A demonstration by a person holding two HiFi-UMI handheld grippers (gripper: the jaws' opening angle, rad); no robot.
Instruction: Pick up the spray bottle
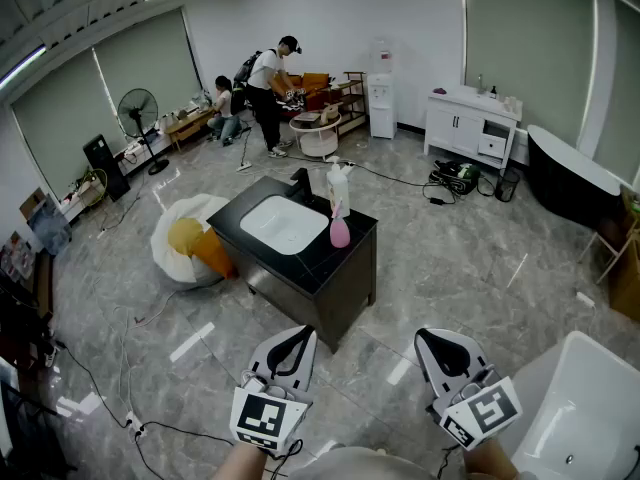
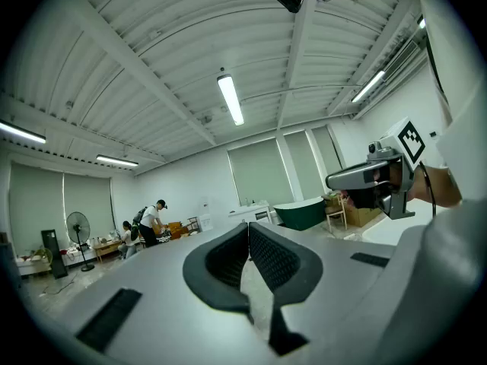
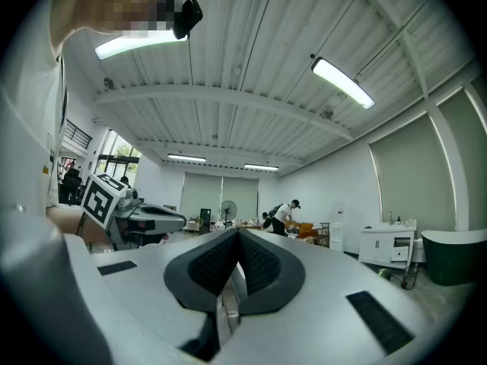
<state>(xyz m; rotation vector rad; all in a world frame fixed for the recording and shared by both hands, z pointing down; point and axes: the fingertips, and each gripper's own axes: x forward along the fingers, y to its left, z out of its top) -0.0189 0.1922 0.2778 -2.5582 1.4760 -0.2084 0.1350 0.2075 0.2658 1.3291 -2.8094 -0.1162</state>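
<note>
Left gripper (image 1: 305,334), right gripper (image 1: 422,337) closed (empty) | spray bottle (image 1: 338,184) by counter (image 1: 352,255) edge

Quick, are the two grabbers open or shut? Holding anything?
Left gripper: closed, holding nothing.
Right gripper: closed, holding nothing.

The floor (image 1: 480,258) is polished grey stone-look tile, glossy enough to mirror the ceiling lights. The surface (image 1: 335,258) on the black cabinet is dark, faintly veined and shiny. The basin (image 1: 283,224) sunk in it looks like smooth white ceramic. Near the surface's right edge, the spray bottle (image 1: 338,182) is pale translucent plastic and the pink bottle (image 1: 340,231) beside it is glossy. The left claw (image 2: 249,226) and right claw (image 3: 237,233) have matt grey plastic shells. Their pads (image 2: 275,261) are black with a fine knobbed grid.
</note>
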